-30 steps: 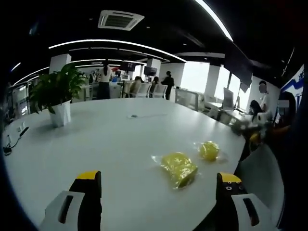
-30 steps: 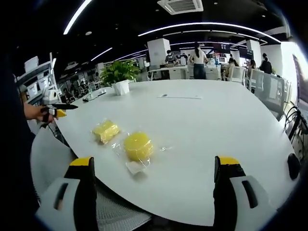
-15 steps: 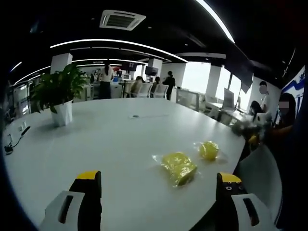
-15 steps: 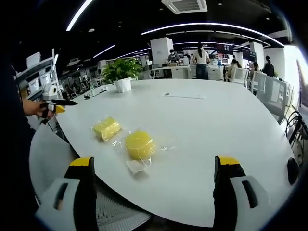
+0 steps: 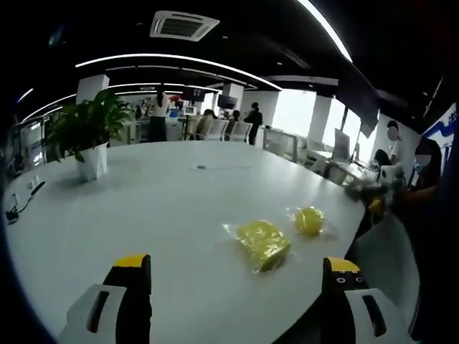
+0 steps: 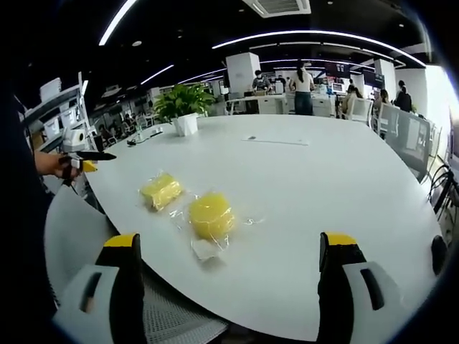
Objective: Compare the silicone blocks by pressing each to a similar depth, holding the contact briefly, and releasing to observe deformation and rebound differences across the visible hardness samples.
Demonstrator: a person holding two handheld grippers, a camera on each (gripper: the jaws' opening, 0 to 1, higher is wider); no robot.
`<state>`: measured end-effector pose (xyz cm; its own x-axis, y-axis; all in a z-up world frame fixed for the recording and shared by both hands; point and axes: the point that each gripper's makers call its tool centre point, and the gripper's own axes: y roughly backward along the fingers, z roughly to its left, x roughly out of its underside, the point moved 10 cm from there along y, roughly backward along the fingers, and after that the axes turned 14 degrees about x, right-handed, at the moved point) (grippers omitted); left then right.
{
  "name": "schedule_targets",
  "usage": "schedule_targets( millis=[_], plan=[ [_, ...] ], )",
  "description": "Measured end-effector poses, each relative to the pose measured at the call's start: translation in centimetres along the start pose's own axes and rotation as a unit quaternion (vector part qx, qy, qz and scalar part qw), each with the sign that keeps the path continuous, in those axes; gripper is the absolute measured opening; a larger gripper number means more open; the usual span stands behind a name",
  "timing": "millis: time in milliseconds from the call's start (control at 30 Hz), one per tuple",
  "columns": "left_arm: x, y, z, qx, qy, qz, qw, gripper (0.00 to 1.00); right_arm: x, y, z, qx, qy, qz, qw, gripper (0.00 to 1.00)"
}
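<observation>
Both yellow blocks (image 6: 211,215) lie in clear wrapping that blurs their outlines, so their surface detail cannot be read. In the left gripper view the right claw (image 5: 369,192), far off to the right of the left claw (image 5: 237,287), is too blurred to tell how its jaws stand. The surface (image 6: 323,179) is cut off at its near edge behind the right claw's jaws. Distant people and desks are too small to make out.

Two yellow silicone samples on the white surface (image 6: 308,186), each sealed in a clear plastic bag. Blocky one (image 6: 160,191) is roughly rectangular and lies flat near the surface edge. Round one (image 6: 211,214) is a thick puck, just beside it, bags nearly touching. A small pale tab sits in the round one's bag. Left gripper view: blocky one (image 5: 262,242) nearer, round one (image 5: 310,220) beyond. Both undeformed, nothing touching them.
</observation>
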<state>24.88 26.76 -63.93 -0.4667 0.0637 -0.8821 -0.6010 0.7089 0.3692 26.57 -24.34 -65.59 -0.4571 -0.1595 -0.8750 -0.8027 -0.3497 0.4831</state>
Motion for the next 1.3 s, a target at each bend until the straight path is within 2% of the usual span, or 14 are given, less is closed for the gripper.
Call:
schedule_targets(
  millis=[533, 600, 667, 733, 867, 900, 933, 967, 1067, 1167, 1233, 1300],
  plan=[
    [-1.0, -1.4, 0.6, 0.007, 0.038, -0.016, 0.9991, 1.0, 0.3, 0.4, -0.5, 0.006, -0.011, 0.001, 0.9999, 0.97],
    [-1.3, -1.8, 0.8, 0.006, 0.068, -0.03, 0.9972, 1.0, 0.2, 0.4, -0.6, 0.006, -0.012, 0.001, 0.9999, 0.97],
    [-1.4, -2.1, 1.1, 0.001, 0.089, -0.03, 0.9956, 1.0, 0.0, 0.4, -0.6, 0.003, -0.02, -0.006, 0.9998, 0.97],
    [-1.4, -2.6, 1.1, 0.008, 0.103, -0.036, 0.994, 1.0, -0.1, 0.4, -0.5, 0.002, -0.021, -0.006, 0.9998, 0.97],
    [-1.6, -4.4, 0.6, 0.027, 0.131, -0.029, 0.9906, 1.0, 0.1, 0.1, -0.5, -0.001, -0.019, 0.0, 0.9998, 0.97],
    [-1.5, -5.2, 0.6, 0.034, 0.152, -0.02, 0.9877, 1.0, 0.1, 0.0, -0.4, -0.002, -0.018, 0.0, 0.9998, 0.97],
    [-1.4, -6.0, 0.4, 0.058, 0.174, -0.007, 0.983, 1.0, 0.0, -0.1, -0.3, -0.003, -0.019, 0.001, 0.9998, 0.97],
    [-1.3, -6.6, 0.5, 0.068, 0.189, -0.009, 0.9796, 1.0, 0.1, -0.2, -0.4, -0.003, -0.018, 0.001, 0.9998, 0.97],
    [-0.9, -8.3, 1.3, 0.07, 0.213, 0.0, 0.9745, 1.0, 0.1, -0.4, -0.3, -0.004, -0.019, -0.001, 0.9998, 0.97],
    [-0.2, -9.9, 2.1, 0.084, 0.272, 0.016, 0.9586, 0.98, 0.2, -0.5, -0.1, -0.003, -0.021, -0.005, 0.9998, 0.97],
    [0.2, -10.6, 2.6, 0.084, 0.284, 0.038, 0.9545, 0.94, 0.4, -0.6, 0.1, -0.004, -0.021, -0.004, 0.9998, 0.97],
    [0.2, -11.2, 2.9, 0.086, 0.276, 0.041, 0.9563, 0.88, 0.7, -0.6, 0.2, -0.004, -0.023, 0.0, 0.9997, 0.97]
  ],
)
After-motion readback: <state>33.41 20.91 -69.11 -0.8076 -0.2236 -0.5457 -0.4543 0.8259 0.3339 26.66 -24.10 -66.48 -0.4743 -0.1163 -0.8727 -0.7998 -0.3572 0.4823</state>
